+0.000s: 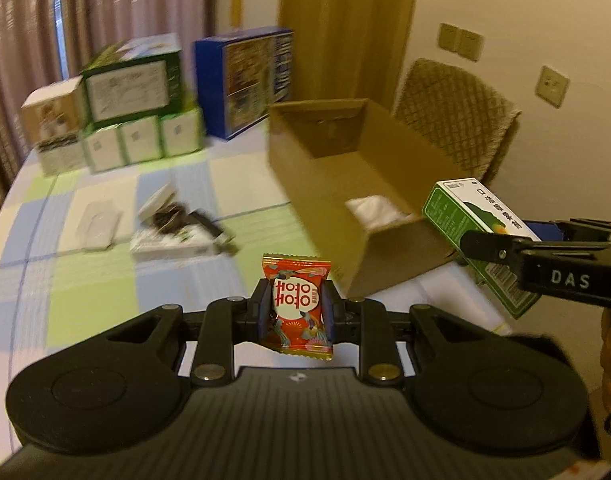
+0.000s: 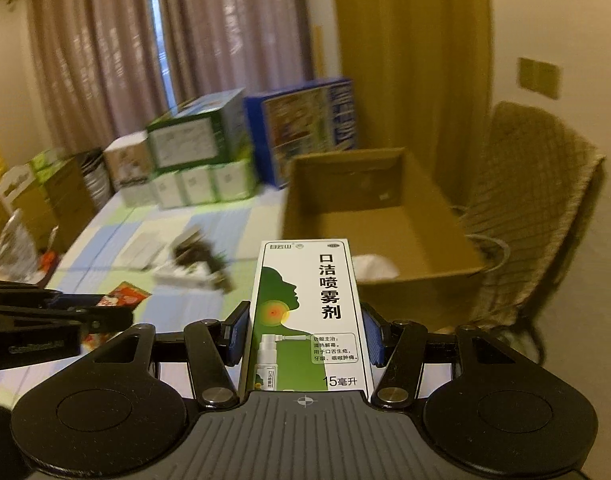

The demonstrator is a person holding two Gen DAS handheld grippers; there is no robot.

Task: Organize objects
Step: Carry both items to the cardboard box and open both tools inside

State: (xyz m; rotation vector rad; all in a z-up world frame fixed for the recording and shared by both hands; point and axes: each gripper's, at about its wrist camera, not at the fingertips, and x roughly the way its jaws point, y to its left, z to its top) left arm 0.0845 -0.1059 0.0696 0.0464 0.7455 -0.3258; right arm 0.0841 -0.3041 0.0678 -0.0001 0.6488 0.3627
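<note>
Cardboard box on table, chair behind, stacked cartons far left

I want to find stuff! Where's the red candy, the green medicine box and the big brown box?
red candy (image 1: pixel 296 304): left wrist view, wrapper's white middle.
green medicine box (image 2: pixel 305 312): right wrist view, printed front.
big brown box (image 1: pixel 305 168): left wrist view, outer side wall.

The tablecloth is checked in pale blue, light green and cream squares. The sweet wrapper is red with a gold edge, a white oval bearing red characters, and small teal and pink motifs. The spray box is white and green, with a green head silhouette, a red and yellow spot at the throat and black characters. The cardboard box is plain brown. The chair has a tan diamond lattice. The curtain is striped brownish pink.
</note>
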